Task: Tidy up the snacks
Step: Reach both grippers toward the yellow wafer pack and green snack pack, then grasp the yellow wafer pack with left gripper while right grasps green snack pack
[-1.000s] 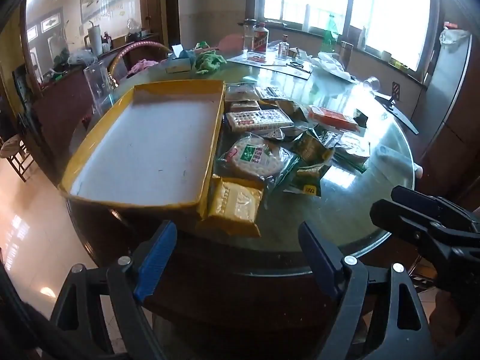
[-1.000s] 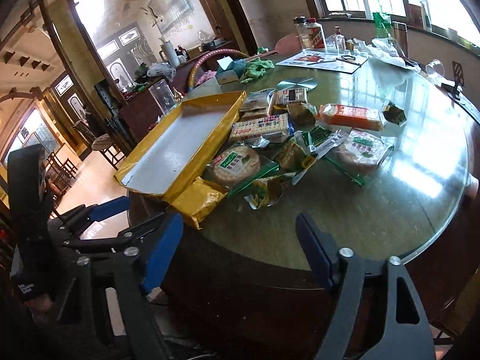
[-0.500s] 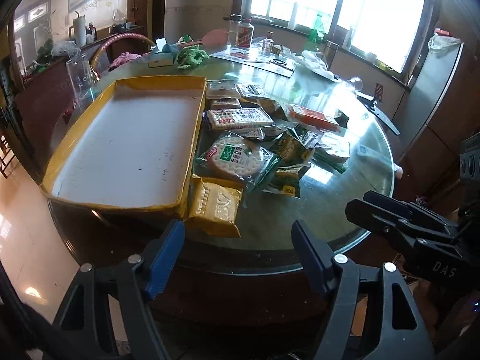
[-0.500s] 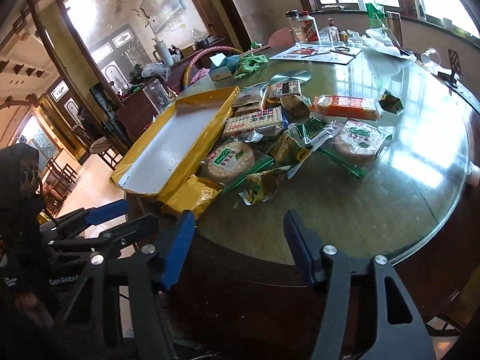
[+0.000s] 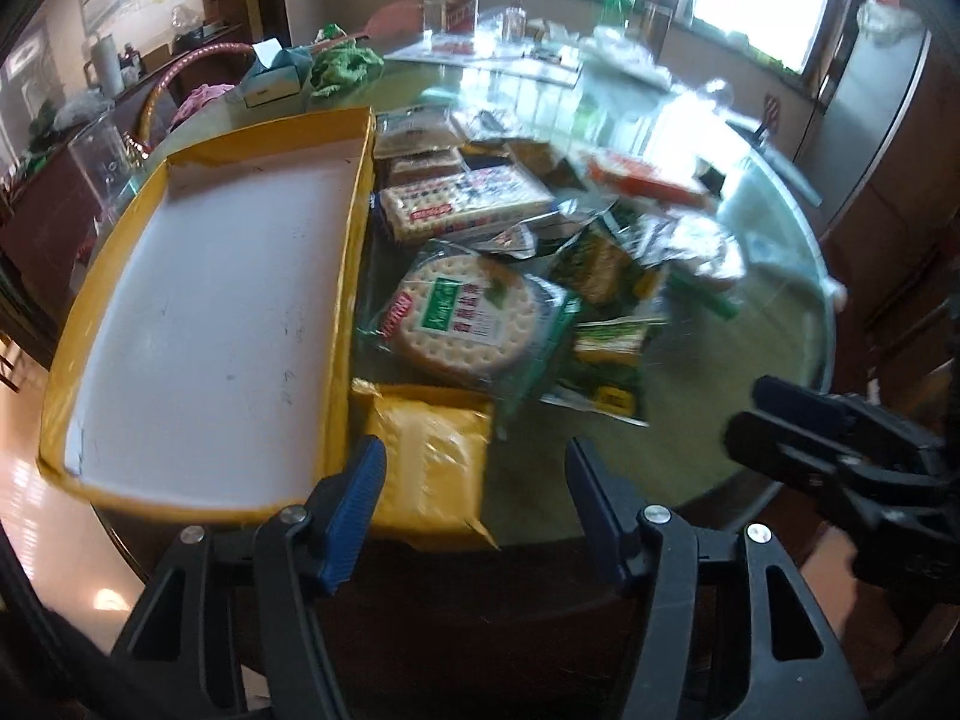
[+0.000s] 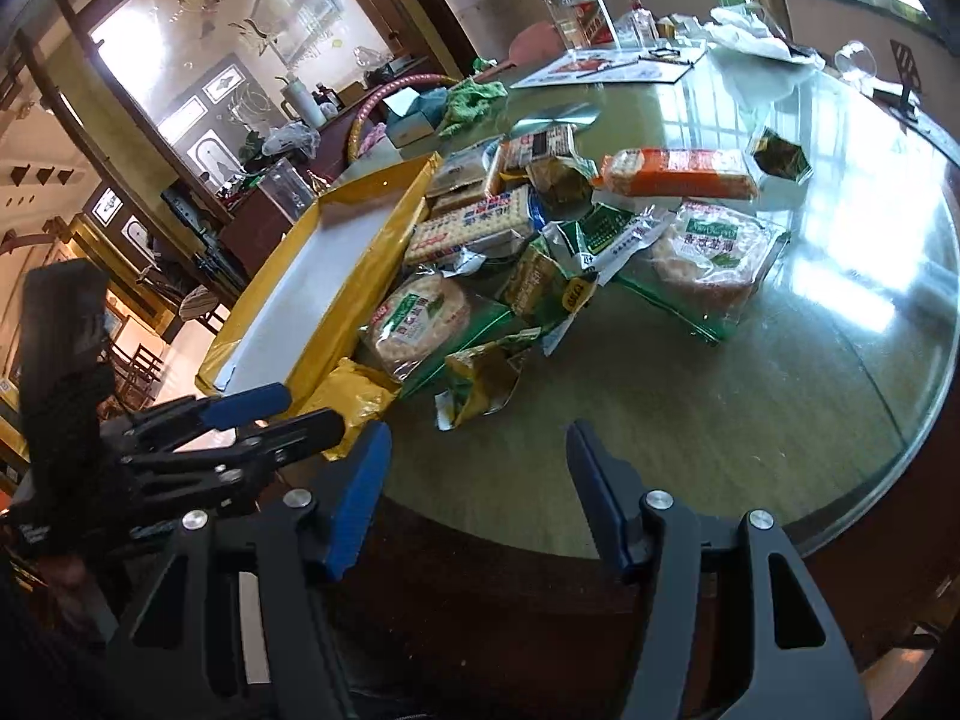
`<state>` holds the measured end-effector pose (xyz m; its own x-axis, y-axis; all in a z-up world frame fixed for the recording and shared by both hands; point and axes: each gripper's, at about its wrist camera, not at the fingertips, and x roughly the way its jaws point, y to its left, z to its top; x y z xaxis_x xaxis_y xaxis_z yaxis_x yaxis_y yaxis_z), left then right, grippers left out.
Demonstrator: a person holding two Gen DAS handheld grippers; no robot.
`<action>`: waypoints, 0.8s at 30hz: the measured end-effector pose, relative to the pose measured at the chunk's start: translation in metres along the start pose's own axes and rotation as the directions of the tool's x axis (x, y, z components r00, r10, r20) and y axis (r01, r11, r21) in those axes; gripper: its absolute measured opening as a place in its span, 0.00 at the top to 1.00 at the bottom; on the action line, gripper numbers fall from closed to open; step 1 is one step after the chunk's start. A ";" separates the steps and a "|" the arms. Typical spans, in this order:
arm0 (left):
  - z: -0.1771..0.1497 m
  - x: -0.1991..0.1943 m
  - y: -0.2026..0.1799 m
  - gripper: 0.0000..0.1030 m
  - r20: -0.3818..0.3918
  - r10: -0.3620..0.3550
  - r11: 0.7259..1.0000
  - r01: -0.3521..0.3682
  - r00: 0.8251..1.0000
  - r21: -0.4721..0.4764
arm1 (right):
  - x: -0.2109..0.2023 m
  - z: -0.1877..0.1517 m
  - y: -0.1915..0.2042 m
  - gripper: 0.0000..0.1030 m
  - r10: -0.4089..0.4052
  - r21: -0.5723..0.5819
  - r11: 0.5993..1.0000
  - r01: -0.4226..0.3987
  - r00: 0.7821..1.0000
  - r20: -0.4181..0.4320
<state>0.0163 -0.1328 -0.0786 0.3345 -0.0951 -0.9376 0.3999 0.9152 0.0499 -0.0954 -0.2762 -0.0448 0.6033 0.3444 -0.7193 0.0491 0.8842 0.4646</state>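
The left gripper (image 5: 474, 498) hangs over the near rim of the round glass-covered tabletop (image 5: 690, 456), its blue-padded jaws spread wide and holding nothing; the flat yellow foil snack packet (image 5: 426, 462) lies just beyond and between its fingertips, jutting over the table edge. The right gripper (image 6: 477, 489) is likewise spread apart and empty, poised at the 6 o'clock edge of the tabletop with bare glass ahead of it. In the left wrist view the shallow yellow cardboard tray with a white floor (image 5: 210, 312) fills the 9 to 10 o'clock side, with nothing in it, and the yellow packet touches its near right corner. Just right of the tray sits the round cracker pack in clear wrap with a green label (image 5: 468, 318), and at 12 o'clock from it the long rectangular cracker pack with red print (image 5: 465, 204). From the right wrist view, the heap of snacks spreads toward 12 o'clock: a crumpled green and yellow wrapper (image 6: 480, 378) nearest, a second round cracker pack in a green-edged bag (image 6: 708, 252) toward 1 o'clock, and a long orange biscuit pack (image 6: 678, 174) behind it. Bottles (image 6: 585, 15) stand at the far edge.
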 end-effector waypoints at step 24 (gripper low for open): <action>-0.019 -0.016 0.000 0.53 -0.041 -0.061 0.995 0.064 0.997 0.082 | 0.054 0.024 -0.010 0.40 -0.017 0.080 0.996 0.026 0.993 -0.118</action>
<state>-0.0049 -0.1239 -0.0701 0.2744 -0.1346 -0.9521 0.4892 0.8720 0.0177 -0.0441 -0.2739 -0.0759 0.5045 0.3643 -0.7828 0.1283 0.8649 0.4852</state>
